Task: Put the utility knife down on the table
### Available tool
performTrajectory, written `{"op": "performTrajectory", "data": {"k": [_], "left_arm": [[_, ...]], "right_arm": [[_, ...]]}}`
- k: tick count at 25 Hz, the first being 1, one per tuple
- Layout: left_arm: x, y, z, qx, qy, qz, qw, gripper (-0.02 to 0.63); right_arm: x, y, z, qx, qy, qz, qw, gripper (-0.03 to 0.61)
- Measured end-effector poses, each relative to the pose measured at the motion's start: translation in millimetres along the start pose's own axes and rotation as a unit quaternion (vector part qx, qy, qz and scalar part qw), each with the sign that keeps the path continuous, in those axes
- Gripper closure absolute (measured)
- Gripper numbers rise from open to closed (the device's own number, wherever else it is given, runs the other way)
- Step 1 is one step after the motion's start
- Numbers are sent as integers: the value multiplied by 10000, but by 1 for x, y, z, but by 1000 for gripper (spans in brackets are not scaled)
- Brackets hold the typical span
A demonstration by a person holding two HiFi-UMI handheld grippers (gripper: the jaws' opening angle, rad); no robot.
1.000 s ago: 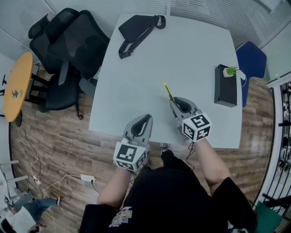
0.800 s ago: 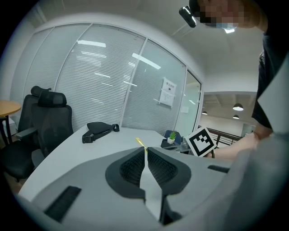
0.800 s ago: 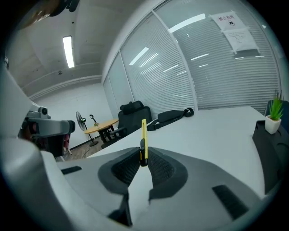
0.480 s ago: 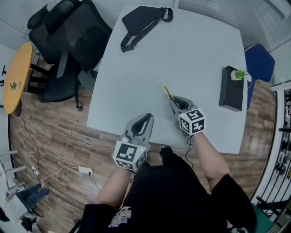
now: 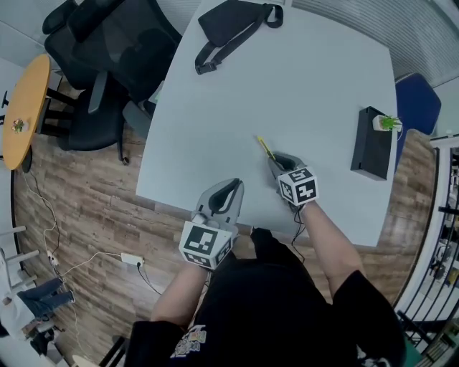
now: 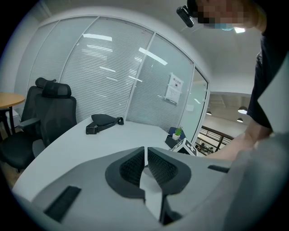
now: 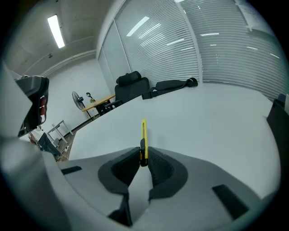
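The utility knife (image 5: 266, 148), a slim yellow one, is pinched edge-on between the jaws of the right gripper (image 5: 275, 159). The right gripper view shows the pads pressed on its rear part (image 7: 143, 140) while the rest juts forward over the grey table (image 5: 301, 79). The knife hangs low over the near right part of the tabletop; whether its tip touches the surface cannot be told.

Against a second ago, the right gripper's marker cube (image 5: 297, 185) looks smaller and sits a little farther in from the table's near edge, so the gripper seems to have sunk toward the tabletop with the knife still clamped. The knife's slant, pointing away and to the left, is unchanged.

The left gripper (image 5: 232, 186) has stayed over the table's near edge, its jaws closed to a thin slit with nothing between them (image 6: 146, 155).

By the table's right edge lies a black box (image 5: 367, 141); on its far end stands a white pot (image 5: 377, 125) holding a small green plant (image 5: 389, 122). A black waist bag (image 5: 240, 21) lies at the far side, well apart from both grippers. Black office chairs (image 5: 107, 57) stand beyond the left edge.
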State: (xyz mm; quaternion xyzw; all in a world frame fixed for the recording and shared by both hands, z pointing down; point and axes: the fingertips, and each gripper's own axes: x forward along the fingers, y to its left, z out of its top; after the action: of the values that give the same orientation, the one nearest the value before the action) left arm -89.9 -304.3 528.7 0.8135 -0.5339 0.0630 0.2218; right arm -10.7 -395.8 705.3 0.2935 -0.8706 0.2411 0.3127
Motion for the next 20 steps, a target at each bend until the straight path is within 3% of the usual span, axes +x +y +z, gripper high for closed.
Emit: {"op": "performTrajectory", "data": {"k": [12,20], "left_arm": [[0,4,-7,-50,124,-28,9999,606],[-6,1,-7,-11,129,-28,9999,606]], "right_arm": [[20,-3,-16,-213,593,-160,9979,518],[21,-3,-17,-243,659,-209,9973,517]]}}
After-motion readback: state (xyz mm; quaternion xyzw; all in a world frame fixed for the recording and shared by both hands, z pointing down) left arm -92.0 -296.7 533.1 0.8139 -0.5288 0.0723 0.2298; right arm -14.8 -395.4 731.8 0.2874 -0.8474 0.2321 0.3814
